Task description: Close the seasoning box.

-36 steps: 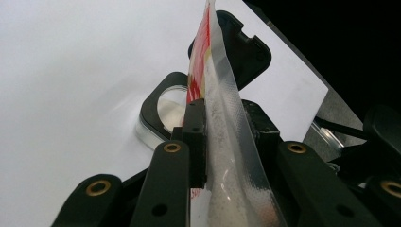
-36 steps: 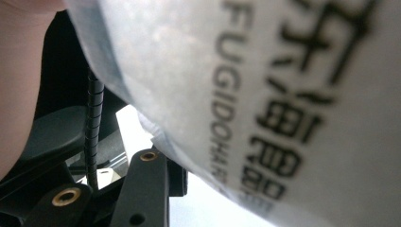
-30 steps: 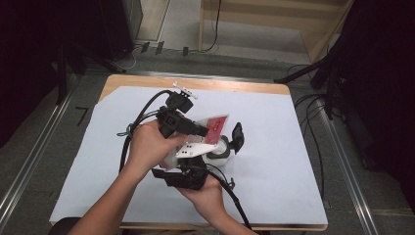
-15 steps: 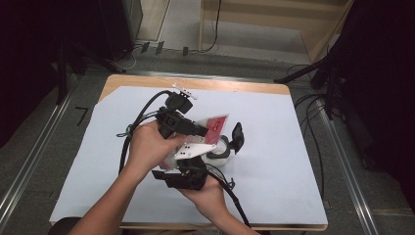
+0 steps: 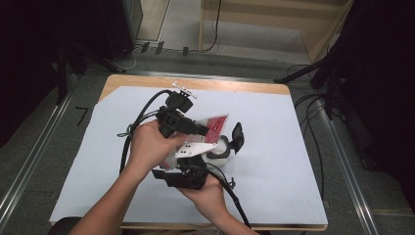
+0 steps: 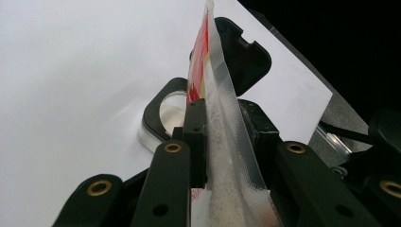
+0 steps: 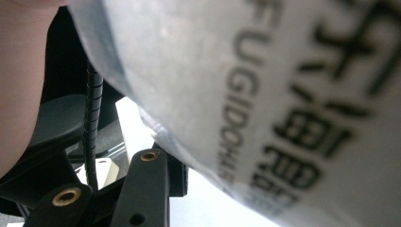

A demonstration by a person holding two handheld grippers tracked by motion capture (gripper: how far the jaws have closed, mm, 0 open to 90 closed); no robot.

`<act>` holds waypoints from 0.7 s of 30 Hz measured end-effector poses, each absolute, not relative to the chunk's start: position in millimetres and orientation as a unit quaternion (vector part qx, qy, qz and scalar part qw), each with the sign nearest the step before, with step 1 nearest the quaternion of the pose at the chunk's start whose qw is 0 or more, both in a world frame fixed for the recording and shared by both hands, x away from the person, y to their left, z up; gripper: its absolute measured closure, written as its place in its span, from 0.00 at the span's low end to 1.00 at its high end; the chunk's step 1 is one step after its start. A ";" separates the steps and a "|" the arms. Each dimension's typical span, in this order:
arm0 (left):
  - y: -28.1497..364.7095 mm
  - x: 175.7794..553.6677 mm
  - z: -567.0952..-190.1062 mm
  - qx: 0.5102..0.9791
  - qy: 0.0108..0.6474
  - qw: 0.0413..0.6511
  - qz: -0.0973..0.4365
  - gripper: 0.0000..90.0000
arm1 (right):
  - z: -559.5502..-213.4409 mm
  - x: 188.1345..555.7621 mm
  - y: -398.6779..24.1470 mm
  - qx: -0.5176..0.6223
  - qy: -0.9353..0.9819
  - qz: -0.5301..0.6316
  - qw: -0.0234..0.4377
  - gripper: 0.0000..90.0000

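A red and white plastic pouch [image 5: 215, 126] hangs tilted over the middle of the table, with a gripper on each end. My left gripper [image 5: 205, 131] is shut on its clear sealed edge [image 6: 222, 94], and the pads pinch the film from both sides. Lower down, my right gripper [image 5: 188, 164] is shut on the pouch's white printed end [image 7: 283, 94]; one finger [image 7: 146, 189] shows under the bulging film and the other is hidden. Just beyond the pouch, a round black-rimmed container [image 6: 161, 109] with its hinged lid [image 6: 241, 52] up stands on the sheet.
A white sheet [image 5: 293, 147] covers most of the wooden table [image 5: 235, 85]. Black cables trail from both grippers to the left and toward the front edge. The container [image 5: 222, 149] sits right of the hands. Dark stands and floor cables lie beyond the table's right side.
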State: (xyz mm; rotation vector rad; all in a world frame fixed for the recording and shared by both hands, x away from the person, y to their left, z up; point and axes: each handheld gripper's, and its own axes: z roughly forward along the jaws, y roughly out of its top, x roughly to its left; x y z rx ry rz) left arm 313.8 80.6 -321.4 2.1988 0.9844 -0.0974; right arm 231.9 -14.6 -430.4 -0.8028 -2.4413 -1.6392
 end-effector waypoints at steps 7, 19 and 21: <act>78.6 314.4 -320.3 0.854 0.379 0.355 -0.035 0.84 | -429.5 232.7 -15.6 -0.265 -0.798 -0.539 0.048 0.71; 75.4 313.4 -319.5 0.852 0.379 0.360 -0.029 0.83 | -429.3 234.1 -17.2 -0.268 -0.798 -0.538 0.044 0.71; 75.3 313.5 -319.5 0.853 0.378 0.359 -0.028 0.83 | -429.4 234.4 -17.7 -0.268 -0.798 -0.537 0.043 0.71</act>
